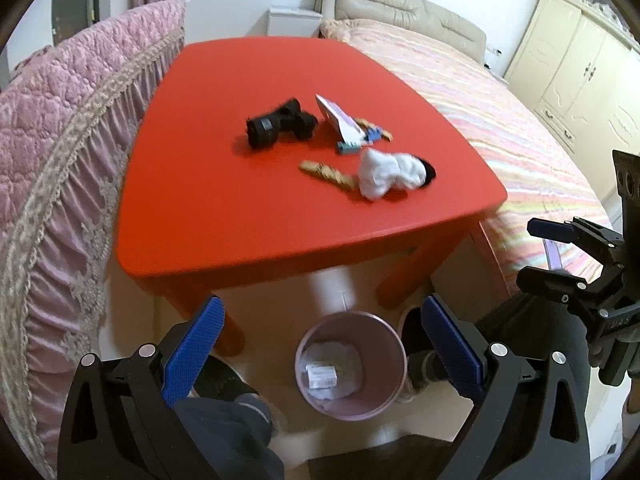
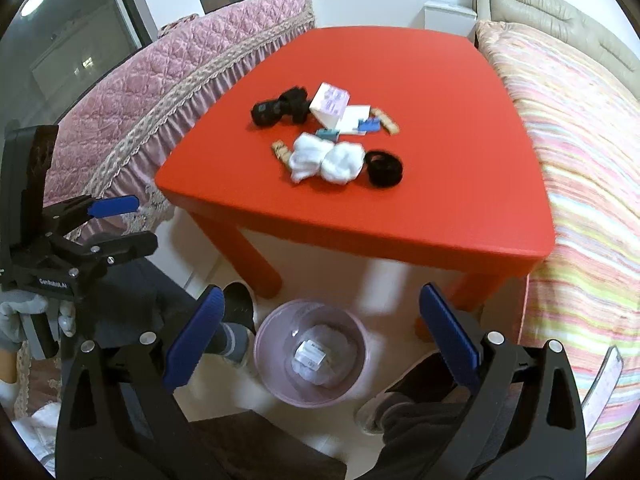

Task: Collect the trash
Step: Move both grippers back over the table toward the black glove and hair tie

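A pink trash bin (image 1: 394, 380) (image 2: 276, 330) stands on the floor before the red table (image 1: 248, 216) (image 2: 460, 208), with a small white box (image 1: 320, 376) (image 2: 311, 354) and paper inside. On the table lie crumpled white tissue (image 1: 386, 174) (image 2: 326, 160), a white-and-pink carton (image 1: 340, 118) (image 2: 332, 104), biscuit sticks (image 1: 328, 171) (image 2: 386, 120), small blue pieces (image 1: 348, 147) (image 2: 369, 125), black rolled items (image 1: 280, 122) (image 2: 280, 108) and a black ring (image 2: 383, 168). My left gripper (image 1: 322, 350) (image 2: 120, 224) is open above the bin. My right gripper (image 2: 320, 342) (image 1: 540, 252) is open and empty above the bin.
A pink quilted bed edge (image 1: 60, 152) (image 2: 168, 80) borders the table's left. A striped bed (image 1: 500, 112) (image 2: 584, 168) lies along its right. The person's feet (image 1: 240, 392) (image 2: 236, 320) flank the bin. A cream wardrobe (image 1: 580, 72) stands far right.
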### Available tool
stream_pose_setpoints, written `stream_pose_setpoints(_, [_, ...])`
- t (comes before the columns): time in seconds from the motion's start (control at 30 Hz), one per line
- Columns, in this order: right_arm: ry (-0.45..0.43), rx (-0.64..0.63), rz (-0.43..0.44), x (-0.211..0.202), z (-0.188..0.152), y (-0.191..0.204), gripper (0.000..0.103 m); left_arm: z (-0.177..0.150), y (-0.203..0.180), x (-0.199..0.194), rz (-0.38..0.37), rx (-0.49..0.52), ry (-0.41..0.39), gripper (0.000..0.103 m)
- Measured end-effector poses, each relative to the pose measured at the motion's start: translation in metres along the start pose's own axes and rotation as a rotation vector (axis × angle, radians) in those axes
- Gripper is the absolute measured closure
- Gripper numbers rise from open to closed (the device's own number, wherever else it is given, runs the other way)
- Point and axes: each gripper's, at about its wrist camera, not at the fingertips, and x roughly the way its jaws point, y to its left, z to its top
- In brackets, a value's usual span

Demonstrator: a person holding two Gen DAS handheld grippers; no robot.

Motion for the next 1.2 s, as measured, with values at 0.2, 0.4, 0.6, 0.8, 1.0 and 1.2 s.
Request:
stream_pose_setpoints(0.2, [-0.016,-0.031,-0.023,0.002,0.035,-0.015,0.007,0.032,0.011,-0.005,0.01,0.004,-0.038,0.008])
stream_pose_setpoints(0.4, [0.007,-0.06,-0.038,0.017,0.058,-0.031,0.007,0.065,0.023,0.004,0.023,0.013,-0.046,0.008])
stream_pose_setpoints(0.6, [0.057,-0.111,-0.051,0.04,0.072,-0.043,0.007,0.093,0.033,0.02,0.031,0.028,-0.028,0.008])
stream_pose_setpoints(0.8, [0.095,-0.143,-0.036,0.063,0.081,-0.051,0.007,0.114,0.04,0.044,0.04,0.049,0.003,0.008])
stream_pose_setpoints(1.0, [0.135,-0.2,-0.019,0.085,0.085,-0.054,0.007,0.13,0.047,0.069,0.043,0.074,0.045,0.008])
stream_pose_setpoints(1.2, [0.161,-0.231,-0.011,0.104,0.087,-0.059,0.012,0.143,0.049,0.093,0.037,0.109,0.085,0.008])
